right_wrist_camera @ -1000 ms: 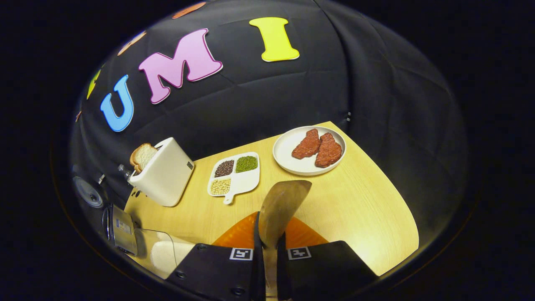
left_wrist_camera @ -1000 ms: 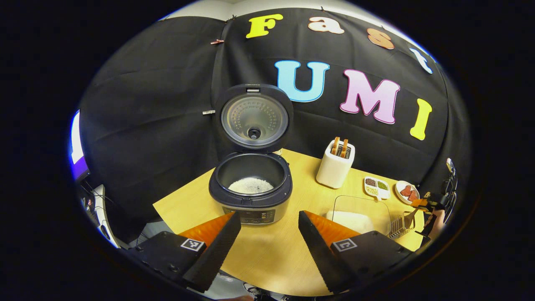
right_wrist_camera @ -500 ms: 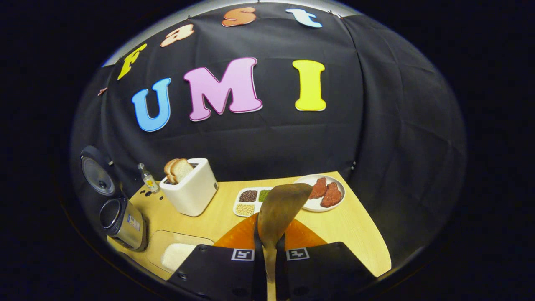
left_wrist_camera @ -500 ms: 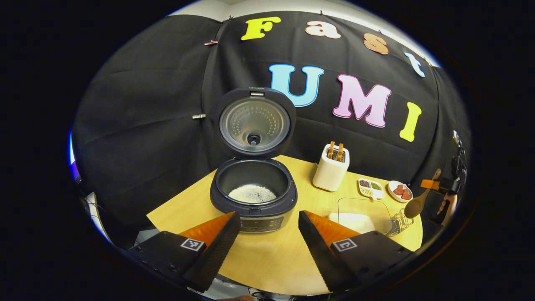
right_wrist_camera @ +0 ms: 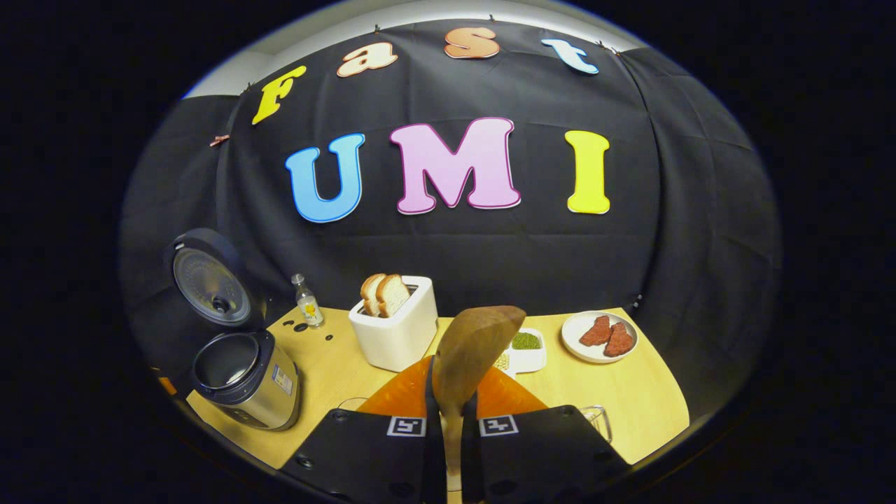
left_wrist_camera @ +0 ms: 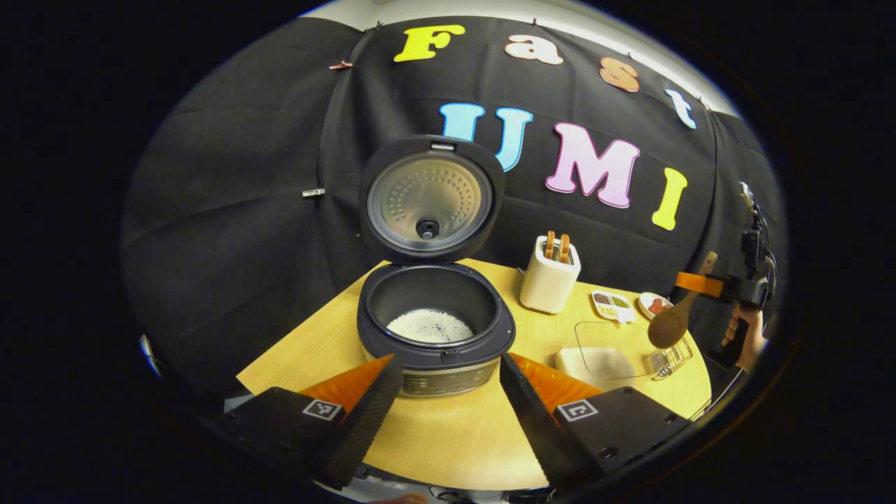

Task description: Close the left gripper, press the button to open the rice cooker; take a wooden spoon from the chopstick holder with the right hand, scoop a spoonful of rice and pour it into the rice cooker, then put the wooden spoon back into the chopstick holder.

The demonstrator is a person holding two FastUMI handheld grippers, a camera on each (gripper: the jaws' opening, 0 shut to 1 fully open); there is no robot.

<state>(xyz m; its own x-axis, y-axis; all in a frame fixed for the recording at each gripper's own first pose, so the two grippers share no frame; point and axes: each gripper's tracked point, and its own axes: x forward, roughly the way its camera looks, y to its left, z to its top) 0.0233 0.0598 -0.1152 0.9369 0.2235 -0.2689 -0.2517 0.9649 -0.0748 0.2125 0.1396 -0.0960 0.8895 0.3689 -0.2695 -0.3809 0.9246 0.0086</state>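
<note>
Up front in the left gripper view, the left gripper (left_wrist_camera: 448,392) hangs with its fingers spread wide and nothing between them, just before the rice cooker (left_wrist_camera: 435,329). The cooker's lid (left_wrist_camera: 430,199) stands upright and open, and a patch of rice (left_wrist_camera: 430,325) lies in the pot. Farther right on the table (left_wrist_camera: 455,441) are a toaster (left_wrist_camera: 549,283), a clear tray of rice (left_wrist_camera: 605,357) and a wire chopstick holder (left_wrist_camera: 675,355). Above the holder the right gripper (left_wrist_camera: 700,285), held by a hand (left_wrist_camera: 745,339), carries the wooden spoon (left_wrist_camera: 670,325) with its bowl hanging low.

Seen in the right gripper view, the right gripper (right_wrist_camera: 448,413) is clamped on the wooden spoon's (right_wrist_camera: 472,357) handle, both fingers pressing it, the bowl pointing up and away. The open rice cooker (right_wrist_camera: 245,378) stands at the left, the toaster (right_wrist_camera: 397,332) near the middle, a plate of meat (right_wrist_camera: 600,336) to the right.
</note>
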